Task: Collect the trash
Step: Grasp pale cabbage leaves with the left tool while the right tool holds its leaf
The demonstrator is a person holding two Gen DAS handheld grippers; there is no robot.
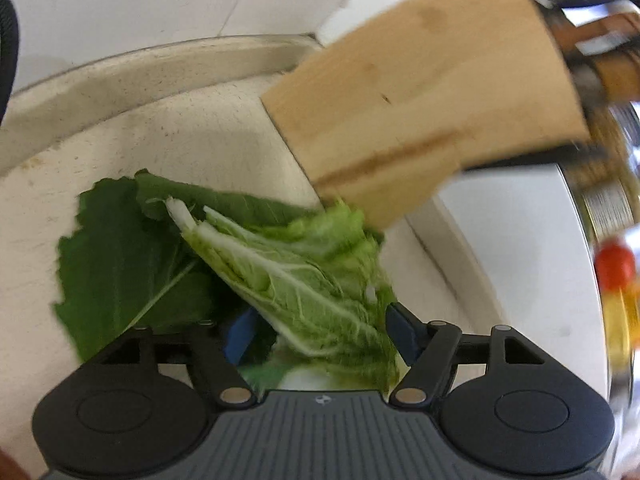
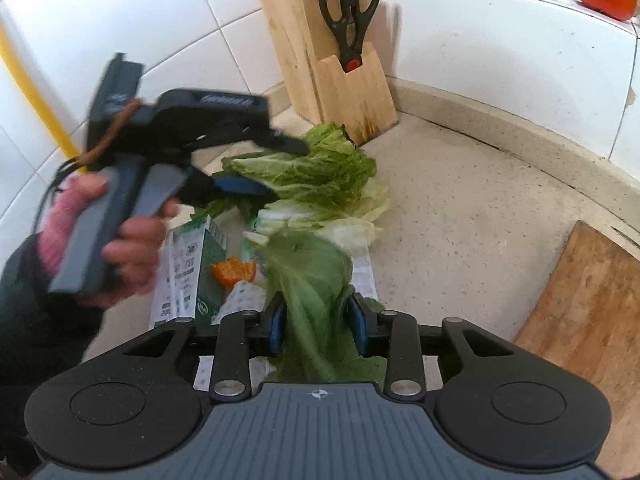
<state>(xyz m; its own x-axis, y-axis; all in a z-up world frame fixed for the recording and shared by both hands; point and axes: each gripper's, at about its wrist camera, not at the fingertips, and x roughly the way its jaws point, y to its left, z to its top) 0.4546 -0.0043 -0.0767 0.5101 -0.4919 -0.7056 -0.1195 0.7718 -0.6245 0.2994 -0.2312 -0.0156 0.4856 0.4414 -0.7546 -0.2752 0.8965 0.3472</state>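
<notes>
Cabbage scraps [image 2: 316,176] lay heaped on the counter [image 2: 460,216] before the knife block [image 2: 340,80]. Your left gripper [image 1: 316,328] was clamped on a pale leaf [image 1: 296,272], your right gripper [image 2: 316,320] on a darker leaf [image 2: 312,280]. You were mid-gathering; next, I judge, came carrying both to a bin.

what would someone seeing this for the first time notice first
Most striking are the cabbage leaves heaped on the speckled counter in front of the wooden knife block, with the left gripper reaching into them. Nearer the camera, the right gripper is shut on a darker green leaf. A milk carton lies just left of that leaf, and black scissors stand in the block.
</notes>
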